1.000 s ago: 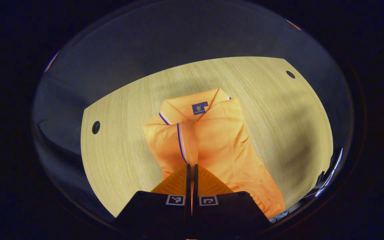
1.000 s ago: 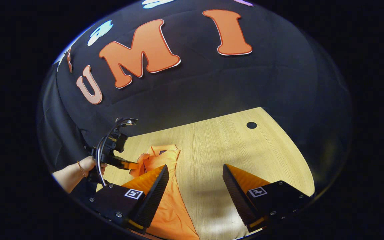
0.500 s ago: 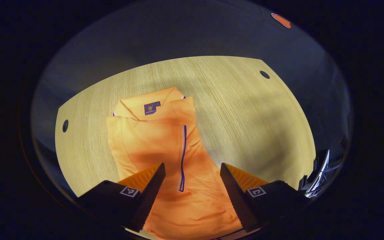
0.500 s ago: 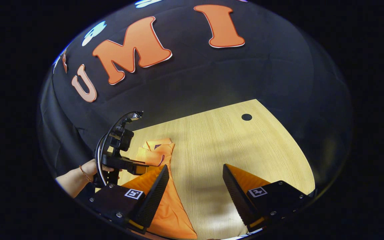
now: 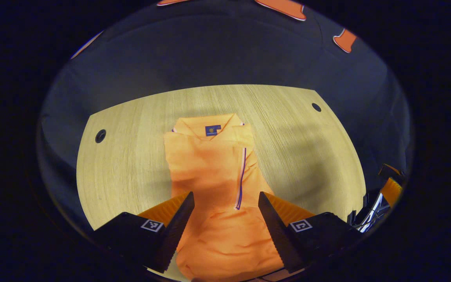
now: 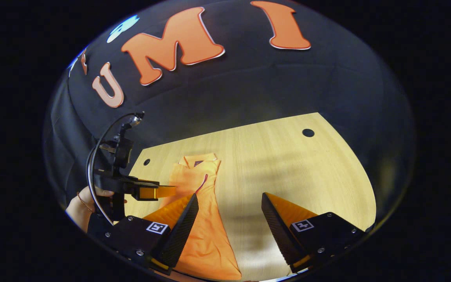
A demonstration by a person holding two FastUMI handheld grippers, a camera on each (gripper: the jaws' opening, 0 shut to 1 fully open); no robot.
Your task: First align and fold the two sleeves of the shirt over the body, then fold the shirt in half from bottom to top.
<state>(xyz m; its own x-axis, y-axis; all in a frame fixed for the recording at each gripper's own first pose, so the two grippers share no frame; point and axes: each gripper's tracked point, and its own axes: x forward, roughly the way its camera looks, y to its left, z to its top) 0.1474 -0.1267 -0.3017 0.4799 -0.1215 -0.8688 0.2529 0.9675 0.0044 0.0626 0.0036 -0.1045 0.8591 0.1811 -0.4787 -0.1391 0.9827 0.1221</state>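
The left gripper (image 5: 225, 203) hangs released above the shirt (image 5: 213, 164), jaws spread over the striped sleeve hem (image 5: 241, 178) (both sleeves look laid across the body). The right gripper (image 6: 229, 205) is spread too, holding nothing, beside the shirt's edge. The shirt lies lengthwise on the counter (image 5: 300, 149), collar far, probably awaiting the bottom-to-top fold.

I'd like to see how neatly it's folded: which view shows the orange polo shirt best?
The left gripper view: the orange polo shirt lies straight ahead, collar, folded sleeve and striped trim all showing. The right gripper view shows it off to the side, narrow, partly behind a finger.
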